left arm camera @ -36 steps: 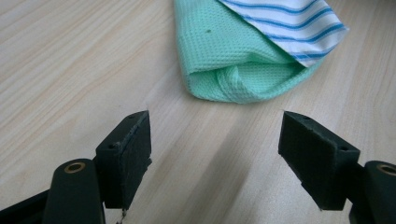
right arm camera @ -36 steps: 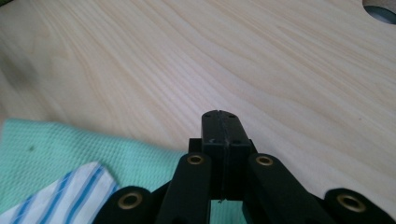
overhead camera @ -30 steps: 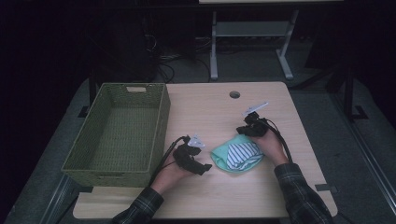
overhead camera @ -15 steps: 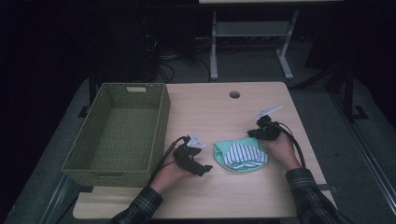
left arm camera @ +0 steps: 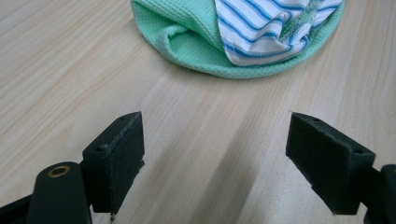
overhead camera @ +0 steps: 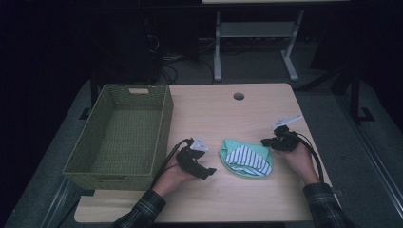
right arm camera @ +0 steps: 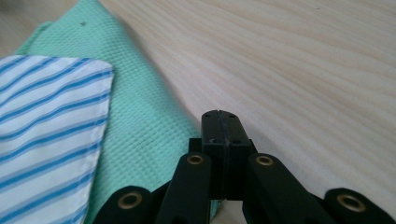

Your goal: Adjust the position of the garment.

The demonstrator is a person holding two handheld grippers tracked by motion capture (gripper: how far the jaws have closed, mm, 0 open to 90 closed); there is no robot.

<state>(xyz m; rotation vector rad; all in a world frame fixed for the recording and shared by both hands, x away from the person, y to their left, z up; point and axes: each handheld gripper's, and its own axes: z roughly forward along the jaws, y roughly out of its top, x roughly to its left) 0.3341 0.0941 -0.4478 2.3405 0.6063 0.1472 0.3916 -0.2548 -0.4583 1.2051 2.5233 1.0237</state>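
The folded green and striped cloth (overhead camera: 245,158) lies on the table (overhead camera: 228,114) between my hands, just ahead of my wide-open, empty left gripper (overhead camera: 205,170), while my right gripper (overhead camera: 264,141), jaws shut and empty, sits at its far edge.

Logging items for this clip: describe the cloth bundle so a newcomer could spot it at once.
Start at the green woven basket on the left of the wooden table. To its right, between the left gripper and right gripper, lies the cloth bundle: mint-green waffle fabric folded round a white piece with blue stripes, the only soft thing there.
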